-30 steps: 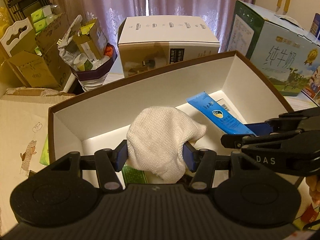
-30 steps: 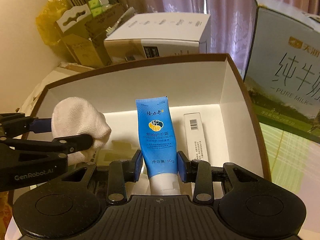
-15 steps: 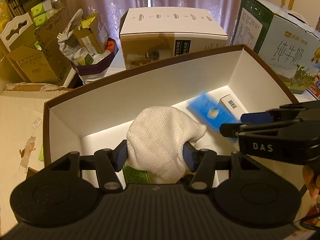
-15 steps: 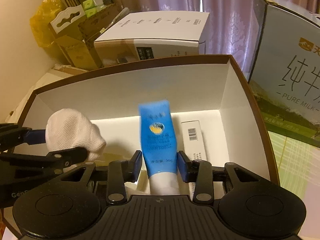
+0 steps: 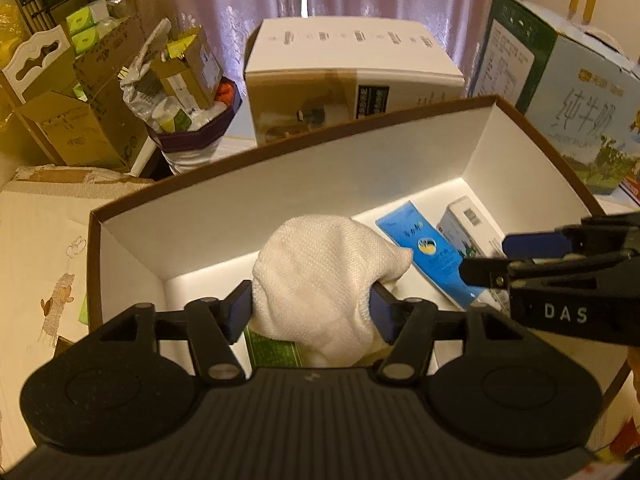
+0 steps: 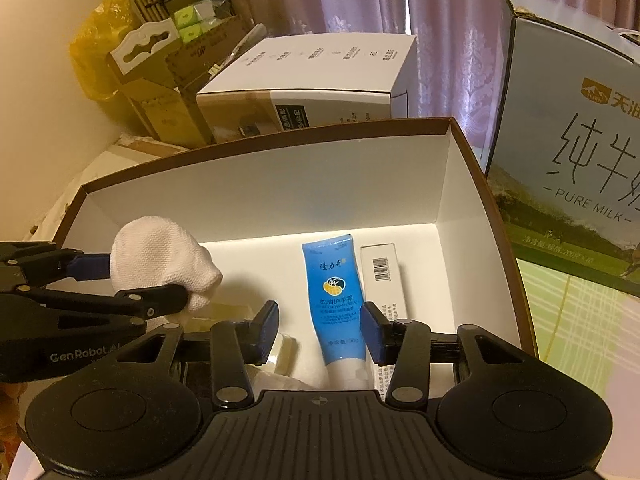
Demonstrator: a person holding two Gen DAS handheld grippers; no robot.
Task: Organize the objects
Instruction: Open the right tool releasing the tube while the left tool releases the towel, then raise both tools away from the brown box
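We are at the release step: the right hand-held gripper (image 6: 320, 330) is opening, its pads clear of the blue plastic cream tube (image 6: 334, 296) lying in the brown-rimmed white cardboard box (image 6: 256, 184). The left hand-held gripper (image 5: 312, 314) is opening around the white knitted cloth bundle (image 5: 320, 276), pads touching it above the box floor. Next, we judge, both withdraw upward.

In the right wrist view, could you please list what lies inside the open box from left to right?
Left gripper, its jaws opening around the white cloth → blue tube → white barcoded carton.
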